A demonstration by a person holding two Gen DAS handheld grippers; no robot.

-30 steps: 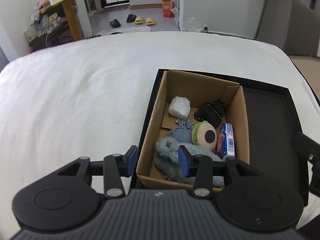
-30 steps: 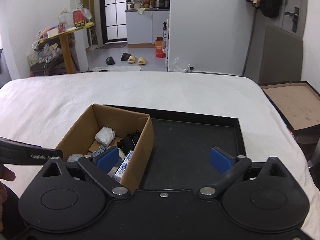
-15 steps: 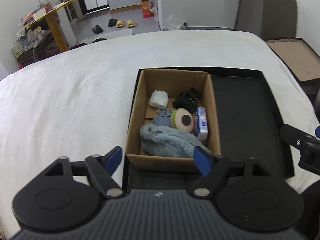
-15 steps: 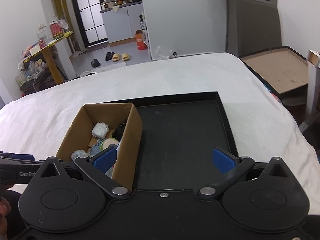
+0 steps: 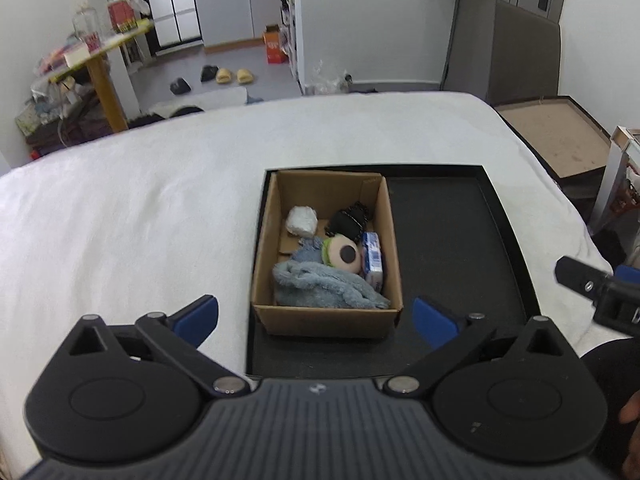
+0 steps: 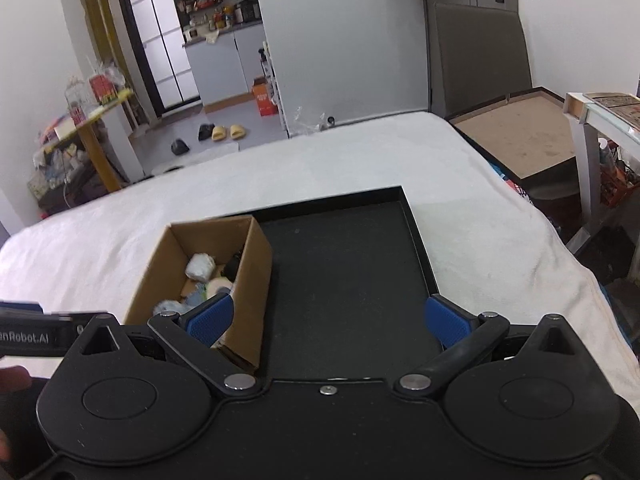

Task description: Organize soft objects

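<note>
Cardboard box [image 5: 326, 322] of soft items sits frame-centre in black tray [image 5: 452, 220]; left gripper [image 5: 316, 316] and right gripper [image 6: 328, 318] both gape wide, empty.

The near wall of the cardboard box [image 5: 326, 322] is hiding the lower edge of the fluffy blue cloth [image 5: 326, 284], so can't tell what's lying under it. From the right wrist view the box's right wall [image 6: 252, 276] is blocking most of the contents, and the black beaded thing [image 6: 233, 266] is barely peeking out. The right gripper [image 5: 600, 294] is getting cut off by the frame edge in the left view. Clutter on the yellow table [image 5: 100, 46] is looking too blurry to identify.
</note>
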